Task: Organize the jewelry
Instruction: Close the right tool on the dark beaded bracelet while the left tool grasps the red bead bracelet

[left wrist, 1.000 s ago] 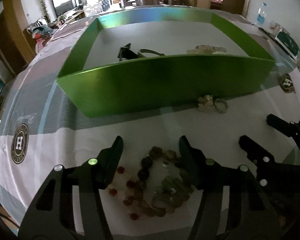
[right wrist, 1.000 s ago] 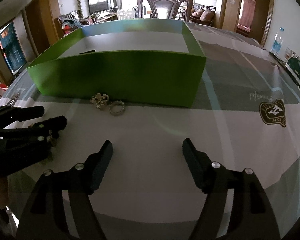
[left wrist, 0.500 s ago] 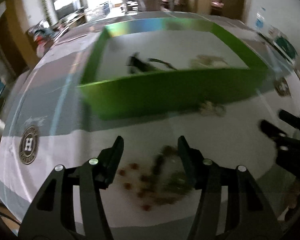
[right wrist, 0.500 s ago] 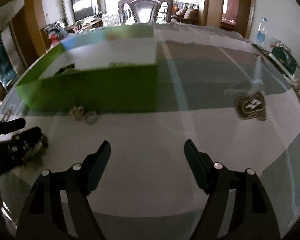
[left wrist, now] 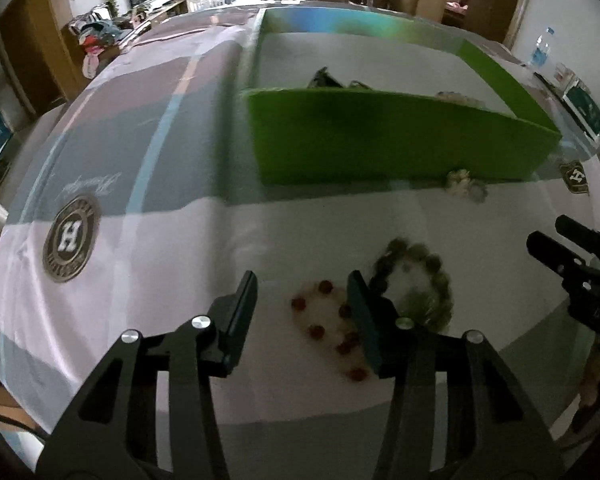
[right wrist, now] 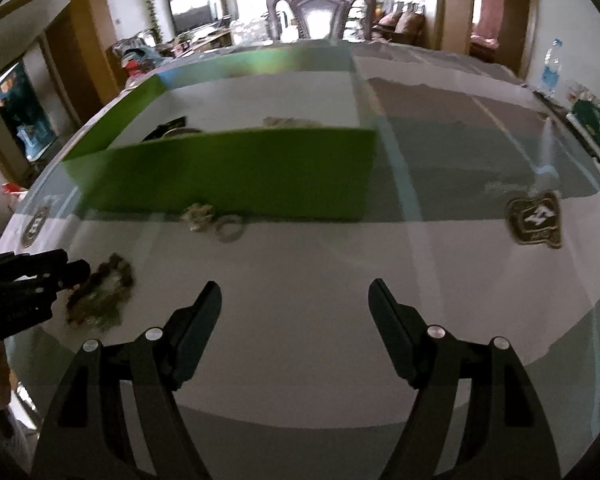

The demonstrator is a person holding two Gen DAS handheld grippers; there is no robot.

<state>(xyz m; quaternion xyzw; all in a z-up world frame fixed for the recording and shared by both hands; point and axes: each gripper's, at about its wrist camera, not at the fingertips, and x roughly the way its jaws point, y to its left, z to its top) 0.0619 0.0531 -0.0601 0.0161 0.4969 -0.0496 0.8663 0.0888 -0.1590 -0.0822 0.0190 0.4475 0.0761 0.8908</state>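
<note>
A green open box (left wrist: pixel 400 136) stands on the table, with dark and pale jewelry pieces inside; it also shows in the right wrist view (right wrist: pixel 236 172). A red bead bracelet (left wrist: pixel 328 324) and a dark green bead bracelet (left wrist: pixel 424 280) lie in front of it. My left gripper (left wrist: pixel 302 312) is open and empty, its right finger over the red beads. A small pale metal jewelry cluster (left wrist: pixel 464 184) lies against the box's front wall and shows in the right wrist view too (right wrist: pixel 212 220). My right gripper (right wrist: pixel 294 312) is open and empty over bare cloth.
The tablecloth (right wrist: pixel 420 272) is white and grey with round logo badges (left wrist: pixel 72 236). The right gripper's fingers (left wrist: pixel 560 248) show at the right of the left wrist view. A chair (right wrist: pixel 320 12) stands beyond the table. A water bottle (right wrist: pixel 550 68) stands at far right.
My left gripper has swung to the left, so the bracelets now lie under and right of its right finger. The right gripper has shifted right and slightly back. Both stay open.
</note>
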